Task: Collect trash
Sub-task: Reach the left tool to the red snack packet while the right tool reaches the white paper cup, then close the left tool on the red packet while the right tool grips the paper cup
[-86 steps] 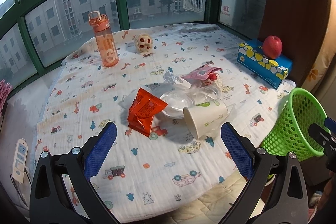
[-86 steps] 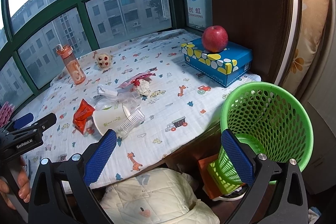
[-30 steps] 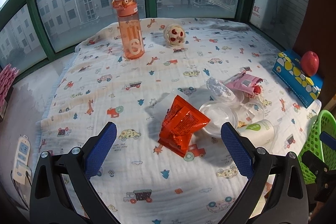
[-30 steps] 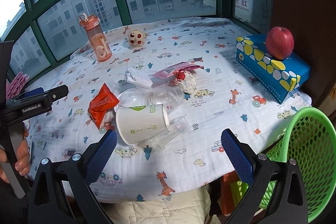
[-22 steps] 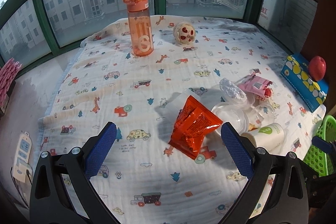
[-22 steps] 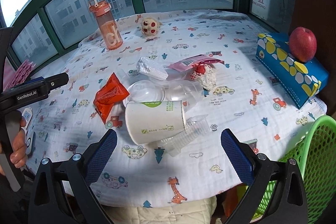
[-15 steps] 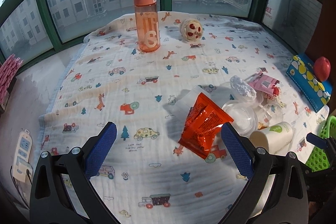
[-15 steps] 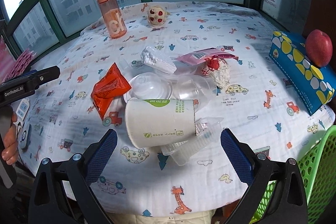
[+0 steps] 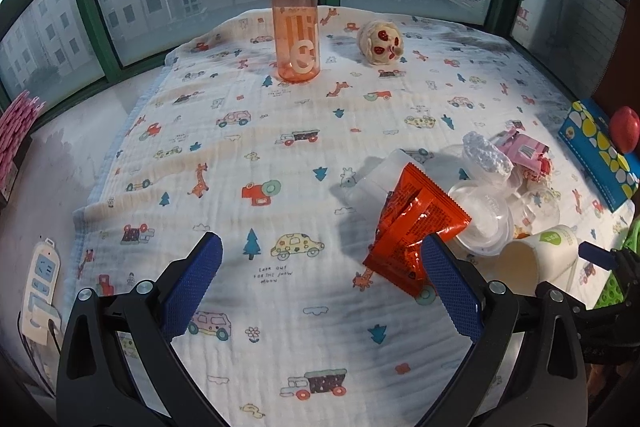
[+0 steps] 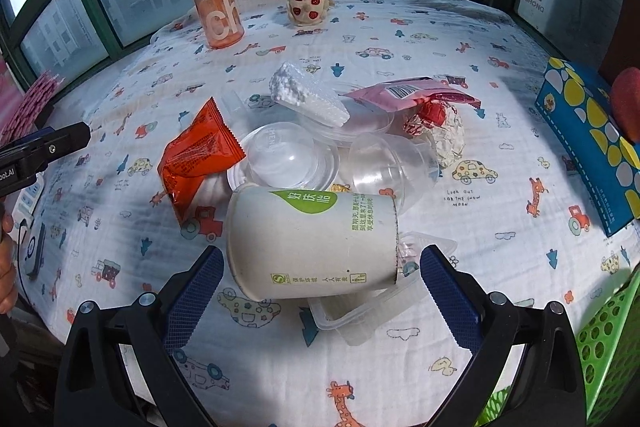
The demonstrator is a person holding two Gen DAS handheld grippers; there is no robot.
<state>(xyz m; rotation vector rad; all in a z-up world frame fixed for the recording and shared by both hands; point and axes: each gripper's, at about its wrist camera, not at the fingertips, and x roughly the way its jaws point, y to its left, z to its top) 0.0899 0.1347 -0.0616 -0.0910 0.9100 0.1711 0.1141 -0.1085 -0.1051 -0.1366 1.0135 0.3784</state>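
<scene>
Right gripper (image 10: 320,291) has closed in on the tipped white paper cup (image 10: 312,243), jaws spread, nothing grabbed; left gripper (image 9: 320,287) gapes empty too.

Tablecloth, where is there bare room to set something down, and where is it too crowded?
The widest bare patch of tablecloth lies between the orange bottle, the cloth's left edge and the orange wrapper. A smaller one lies between the plush toy and the blue box. The middle is crowded: paper cup, clear lids, pink packet.
</scene>
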